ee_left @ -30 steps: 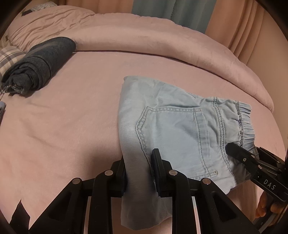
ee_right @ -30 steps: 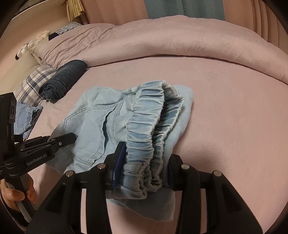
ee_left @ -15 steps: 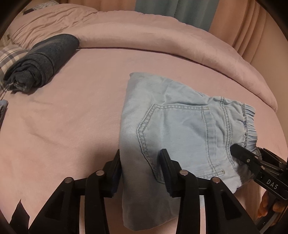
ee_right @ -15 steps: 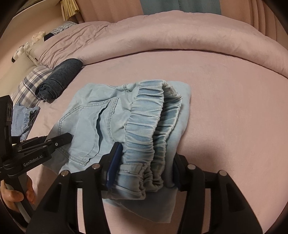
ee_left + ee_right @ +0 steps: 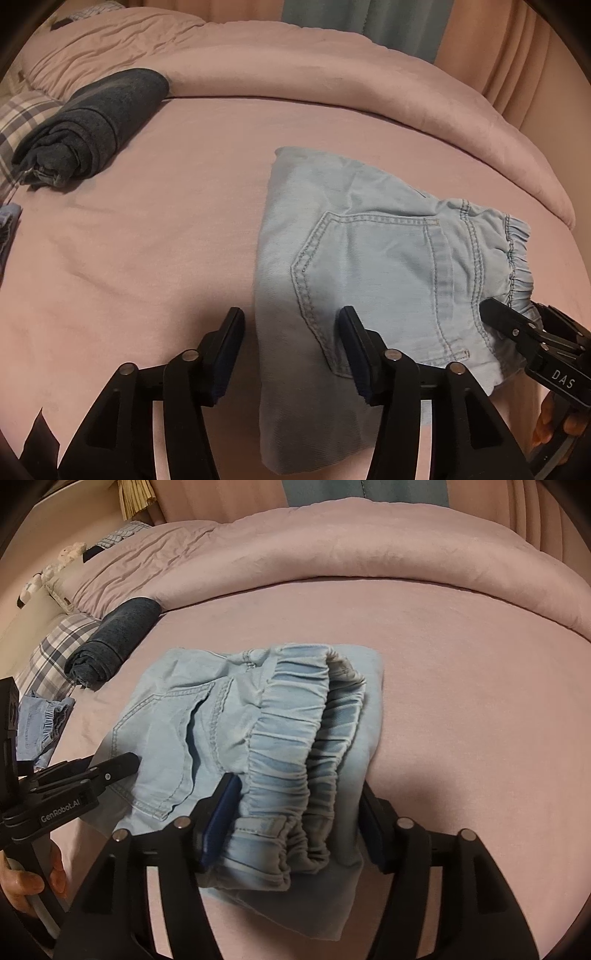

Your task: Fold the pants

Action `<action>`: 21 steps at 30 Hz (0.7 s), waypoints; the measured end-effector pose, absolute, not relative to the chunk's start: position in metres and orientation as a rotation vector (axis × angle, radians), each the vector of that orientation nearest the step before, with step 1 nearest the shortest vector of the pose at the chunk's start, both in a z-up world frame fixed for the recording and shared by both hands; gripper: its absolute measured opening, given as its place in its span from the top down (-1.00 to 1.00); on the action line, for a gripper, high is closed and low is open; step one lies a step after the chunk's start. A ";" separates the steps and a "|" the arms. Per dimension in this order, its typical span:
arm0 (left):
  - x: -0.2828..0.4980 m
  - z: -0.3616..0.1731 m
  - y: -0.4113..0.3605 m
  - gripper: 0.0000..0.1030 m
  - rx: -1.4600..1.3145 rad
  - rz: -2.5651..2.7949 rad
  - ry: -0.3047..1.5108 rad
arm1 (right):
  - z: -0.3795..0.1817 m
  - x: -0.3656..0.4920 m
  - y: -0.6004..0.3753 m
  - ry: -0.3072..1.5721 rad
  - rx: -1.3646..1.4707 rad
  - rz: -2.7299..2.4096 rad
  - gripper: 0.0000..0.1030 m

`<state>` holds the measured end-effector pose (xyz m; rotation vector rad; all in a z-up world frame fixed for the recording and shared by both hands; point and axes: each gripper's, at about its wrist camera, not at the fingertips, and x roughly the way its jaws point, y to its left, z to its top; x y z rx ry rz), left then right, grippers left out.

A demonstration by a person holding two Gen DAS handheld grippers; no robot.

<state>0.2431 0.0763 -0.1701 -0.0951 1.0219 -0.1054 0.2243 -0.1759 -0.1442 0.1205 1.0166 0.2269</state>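
Observation:
Light blue denim pants (image 5: 369,266) lie folded into a compact bundle on the pink bed sheet (image 5: 147,240). The back pocket faces up and the elastic waistband (image 5: 295,746) is at the right end. My left gripper (image 5: 291,350) is open, its jaws astride the folded left edge of the pants without clamping it. My right gripper (image 5: 295,812) is open, its jaws either side of the waistband end. Each gripper shows in the other's view: the right gripper in the left wrist view (image 5: 517,332), the left gripper in the right wrist view (image 5: 92,771).
A rolled dark blue garment (image 5: 92,122) lies at the far left of the bed. A plaid pillow (image 5: 55,650) and another light blue garment (image 5: 40,720) lie at the left. A thick pink duvet (image 5: 332,74) is bunched along the back.
Both grippers have opened and let go of the pants. The bundle has settled flat on the sheet, and both grippers have drawn back slightly.

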 end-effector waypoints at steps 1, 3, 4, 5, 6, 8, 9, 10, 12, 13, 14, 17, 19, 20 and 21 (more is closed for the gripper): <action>0.243 -0.170 0.077 -0.07 -0.096 -0.103 1.022 | -0.144 0.224 -0.176 1.019 0.121 0.225 -0.27; 0.242 -0.170 0.077 -0.14 -0.093 -0.097 1.023 | -0.145 0.225 -0.176 1.023 0.120 0.222 -0.31; 0.242 -0.171 0.078 -0.15 -0.093 -0.097 1.024 | -0.145 0.225 -0.176 1.024 0.119 0.217 -0.35; 0.243 -0.171 0.078 -0.15 -0.094 -0.098 1.025 | -0.145 0.225 -0.177 1.027 0.118 0.211 -0.38; 0.243 -0.171 0.079 -0.15 -0.095 -0.098 1.025 | -0.146 0.225 -0.177 1.029 0.120 0.207 -0.39; 0.243 -0.171 0.079 -0.15 -0.094 -0.099 1.025 | -0.146 0.225 -0.177 1.032 0.119 0.199 -0.45; 0.243 -0.171 0.079 -0.16 -0.094 -0.098 1.026 | -0.146 0.225 -0.177 1.032 0.113 0.194 -0.46; 0.243 -0.171 0.079 -0.16 -0.093 -0.098 1.027 | -0.146 0.225 -0.176 1.031 0.107 0.190 -0.48; 0.243 -0.171 0.080 -0.20 -0.094 -0.096 1.028 | -0.146 0.227 -0.176 1.033 0.096 0.182 -0.52; 0.243 -0.172 0.081 -0.23 -0.091 -0.091 1.030 | -0.146 0.227 -0.176 1.034 0.094 0.178 -0.53; 0.243 -0.171 0.082 -0.30 -0.087 -0.085 1.032 | -0.146 0.228 -0.175 1.035 0.092 0.176 -0.53; 0.245 -0.171 0.082 -0.31 -0.090 -0.087 1.036 | -0.145 0.229 -0.173 1.034 0.079 0.168 -0.56; 0.245 -0.171 0.082 -0.31 -0.088 -0.085 1.037 | -0.145 0.229 -0.172 1.035 0.074 0.165 -0.57; 0.245 -0.171 0.081 -0.31 -0.086 -0.084 1.037 | -0.145 0.228 -0.172 1.035 0.072 0.163 -0.57; 0.245 -0.171 0.081 -0.31 -0.084 -0.083 1.038 | -0.145 0.228 -0.171 1.036 0.072 0.162 -0.57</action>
